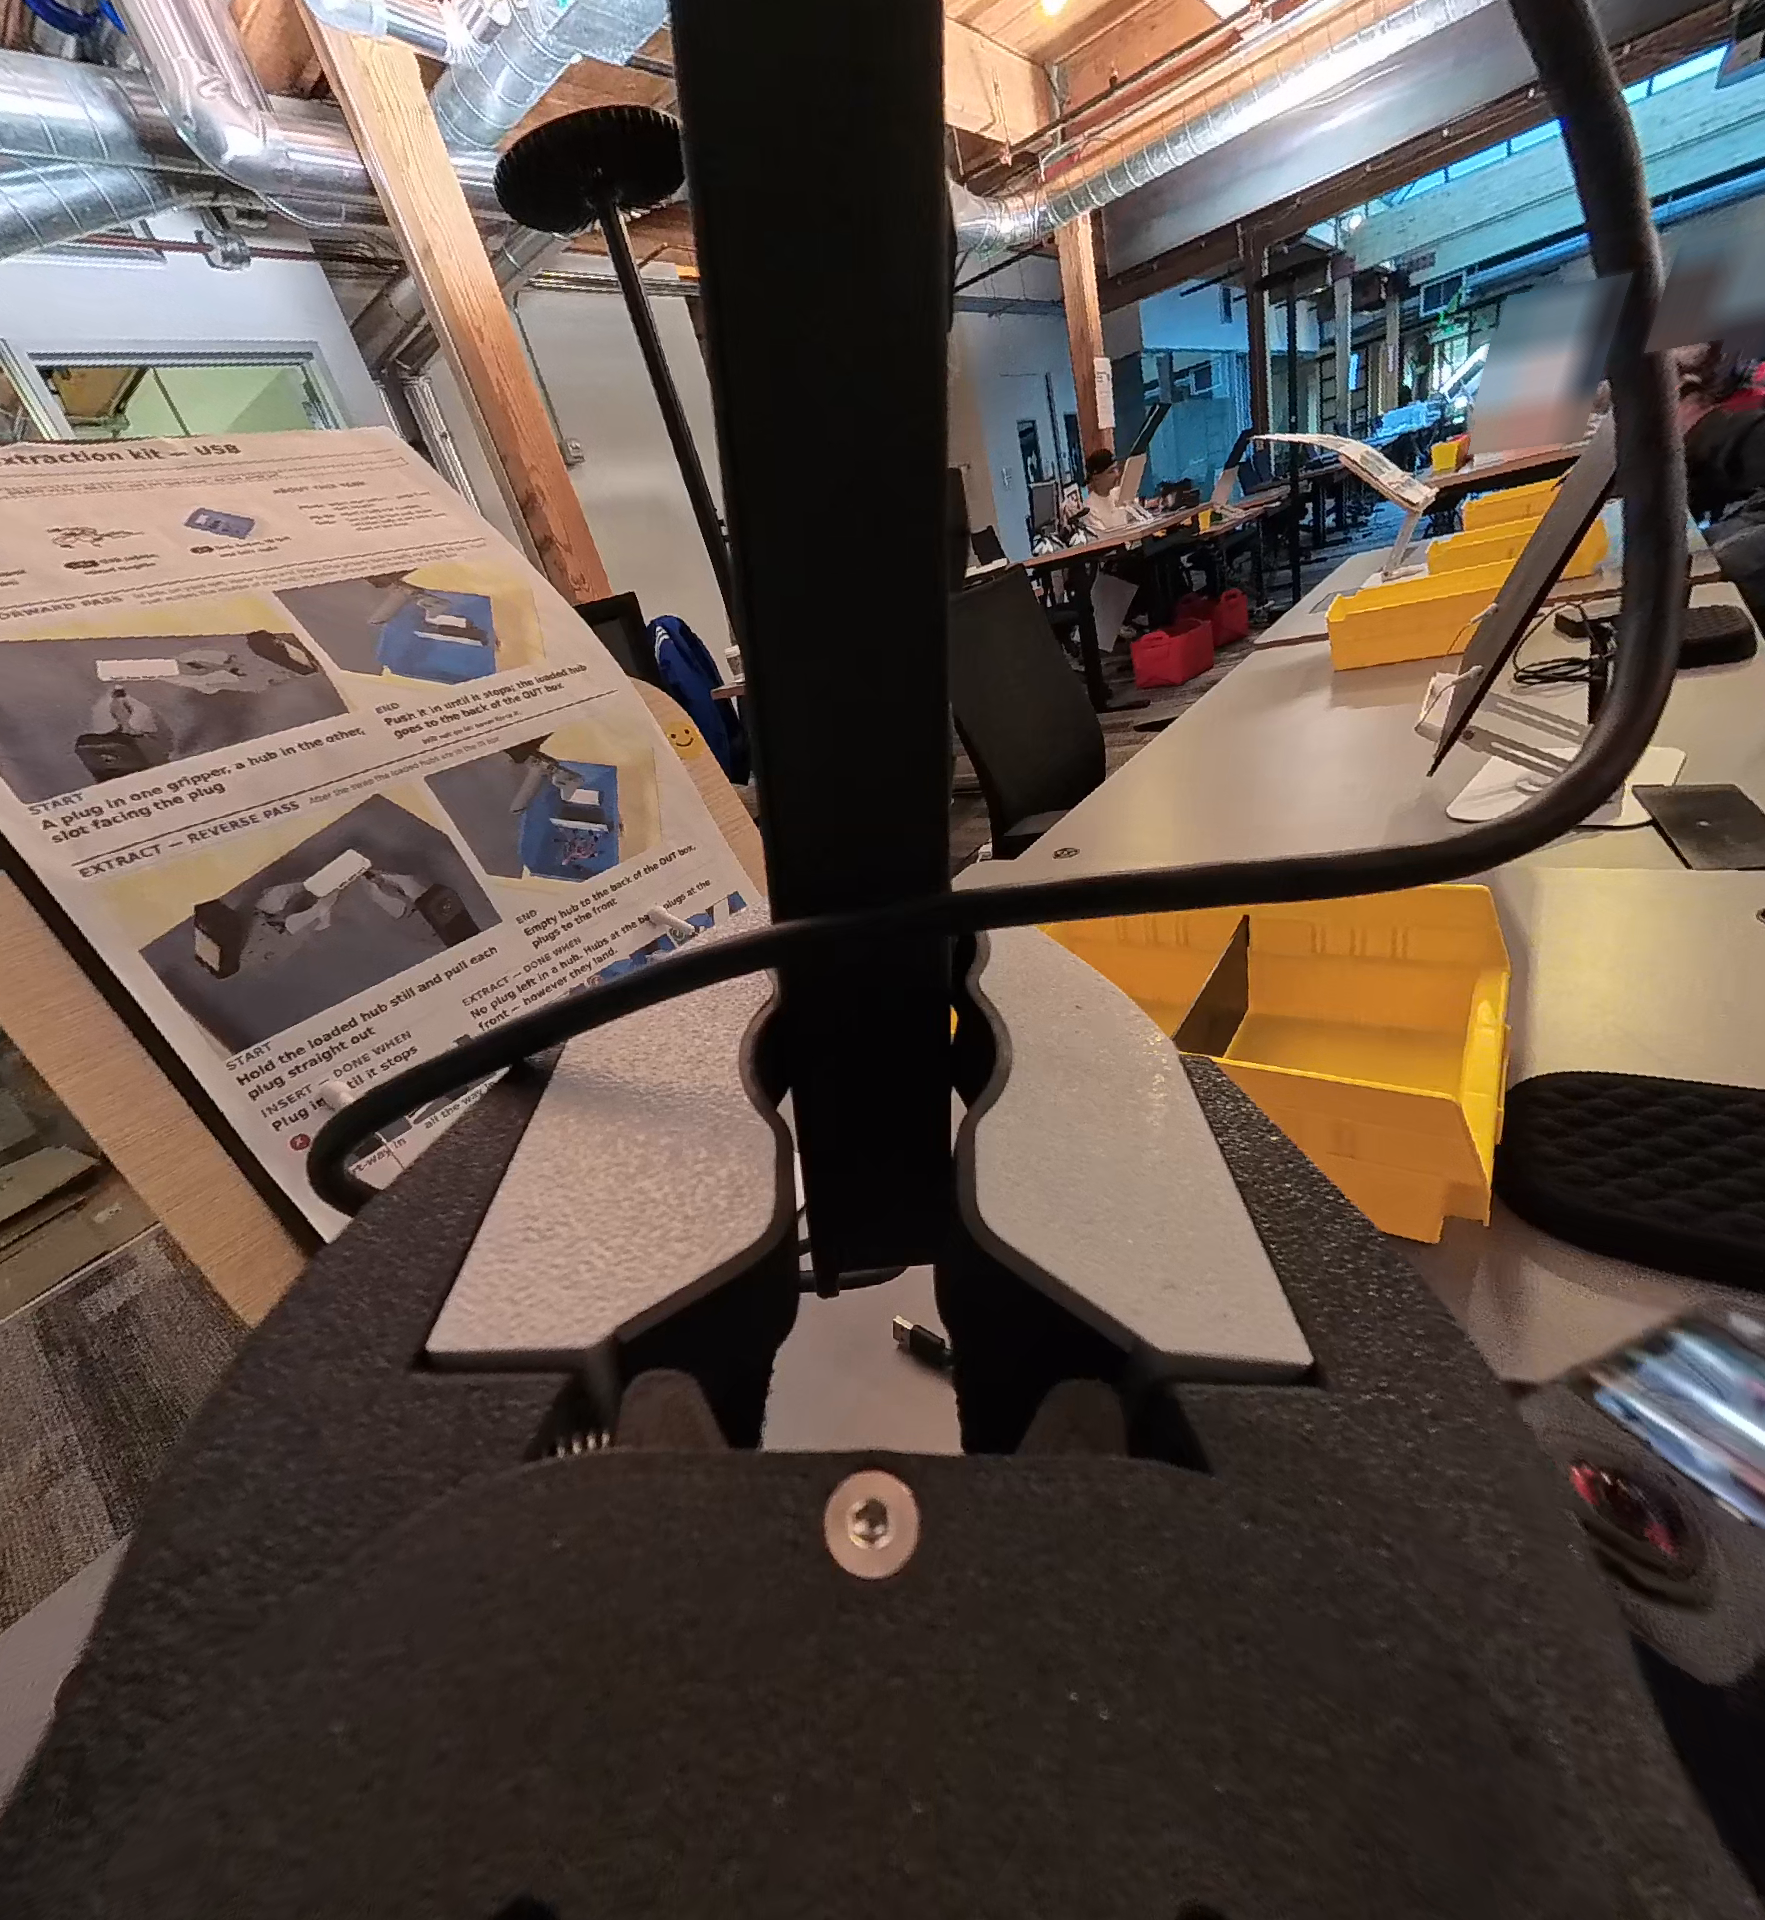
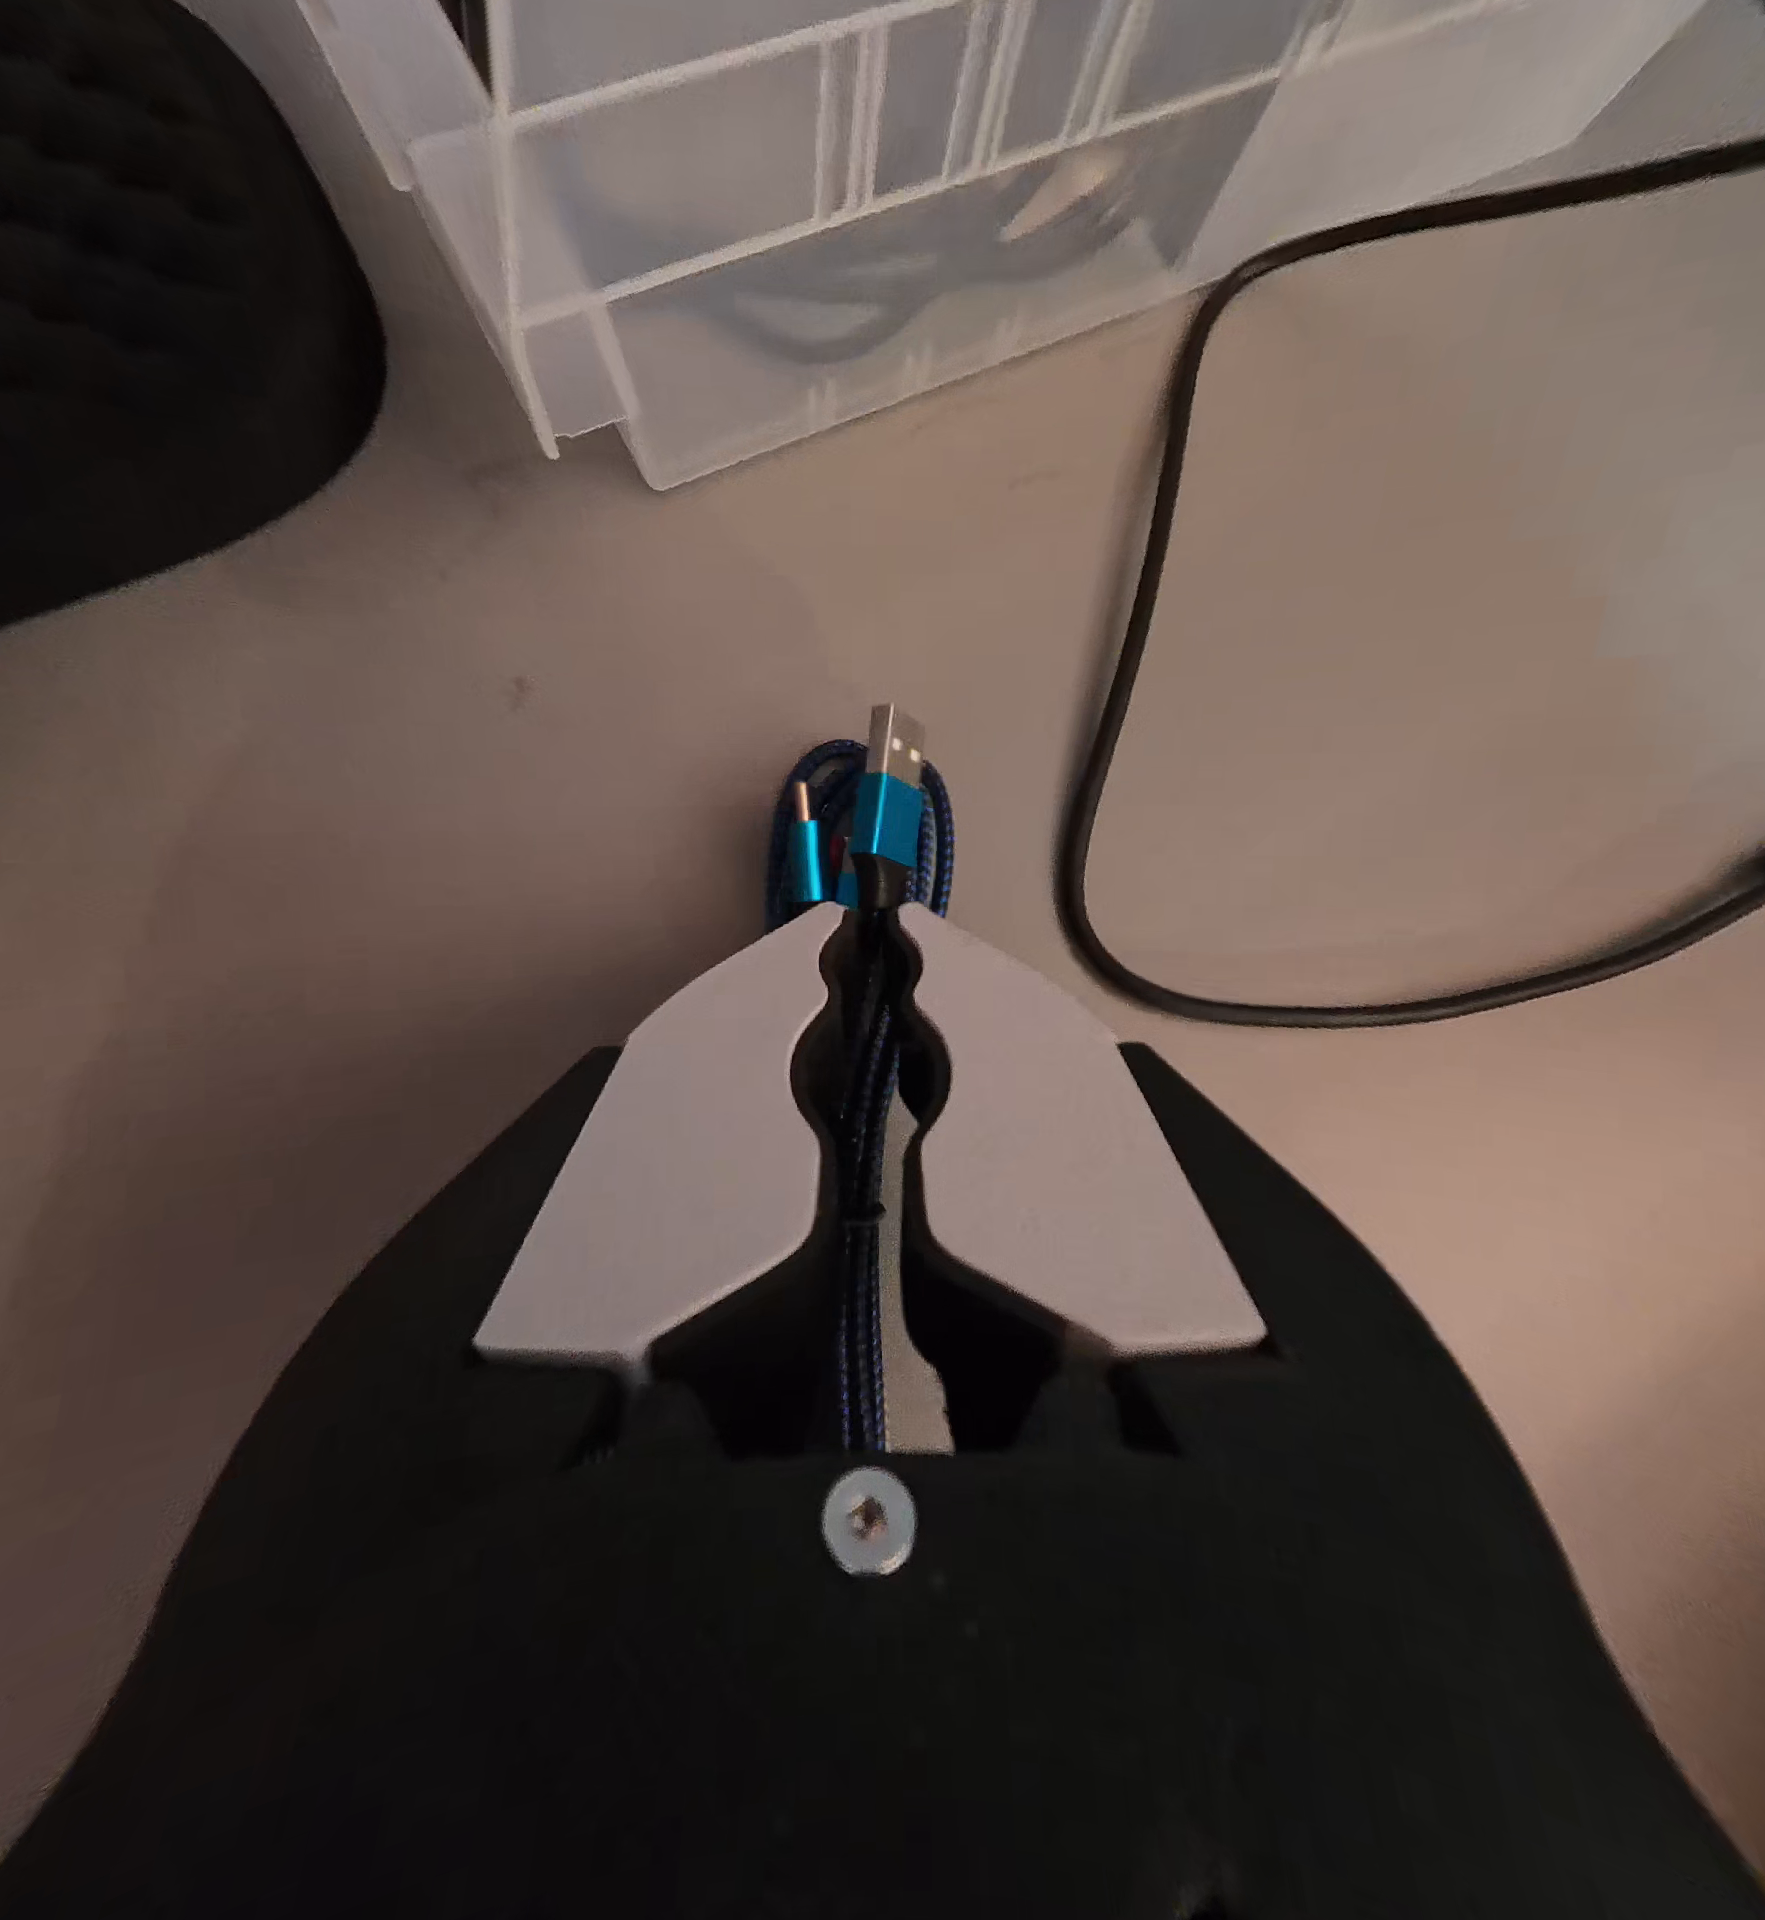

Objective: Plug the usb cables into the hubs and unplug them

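Big room with wood beams [image 1: 462, 312] and long tabletop [image 1: 1377, 748] behind. Left tool [image 1: 862, 997] pinching tall black hub [image 1: 816, 520], standing straight up at 12 o'clock. Black cord [image 1: 1273, 862] looping across, yellow bin [image 1: 1377, 1039] at 3 o'clock, paper sheet [image 1: 286, 748] at 9 o'clock. Right tool [image 2: 870, 914] pressed on blue cable [image 2: 862, 1143], silver plug [image 2: 897, 740] poking out toward 12 o'clock. Clear bin [image 2: 753, 312] farther at 12 o'clock.

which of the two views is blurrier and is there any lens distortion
Right wrist view: dimmer and softer, with the clear bin and black cord smeared, though the blue usb cable in the right gripper stays fairly sharp. Left wrist view: brighter and crisper, but fisheye bends the instruction sheet and desk.
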Tool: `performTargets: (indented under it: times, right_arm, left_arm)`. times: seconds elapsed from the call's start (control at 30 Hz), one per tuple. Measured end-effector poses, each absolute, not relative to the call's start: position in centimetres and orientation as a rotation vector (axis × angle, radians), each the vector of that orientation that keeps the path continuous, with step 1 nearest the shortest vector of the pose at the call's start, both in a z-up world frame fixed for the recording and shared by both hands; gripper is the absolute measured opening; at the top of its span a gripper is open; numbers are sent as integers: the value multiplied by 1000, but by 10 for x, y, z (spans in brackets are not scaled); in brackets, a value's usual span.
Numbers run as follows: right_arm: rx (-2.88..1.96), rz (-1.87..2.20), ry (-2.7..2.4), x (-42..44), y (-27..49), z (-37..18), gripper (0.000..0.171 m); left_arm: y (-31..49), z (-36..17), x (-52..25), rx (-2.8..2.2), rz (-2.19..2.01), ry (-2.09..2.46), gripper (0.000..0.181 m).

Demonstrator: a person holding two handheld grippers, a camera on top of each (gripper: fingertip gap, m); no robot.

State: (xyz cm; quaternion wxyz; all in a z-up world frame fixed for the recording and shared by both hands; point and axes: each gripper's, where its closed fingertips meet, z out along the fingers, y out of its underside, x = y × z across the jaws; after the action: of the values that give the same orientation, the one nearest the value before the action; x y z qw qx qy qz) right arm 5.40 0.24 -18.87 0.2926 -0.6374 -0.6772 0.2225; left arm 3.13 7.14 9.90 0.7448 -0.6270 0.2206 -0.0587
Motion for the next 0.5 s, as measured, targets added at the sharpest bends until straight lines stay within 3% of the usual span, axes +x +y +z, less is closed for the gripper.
performTargets:
  times: [0.5]
  right_arm:
    - [-1602,246,-1876,38,9,-189,14]
  left_arm:
    - [70,100,30,-1369,-137,481,26]
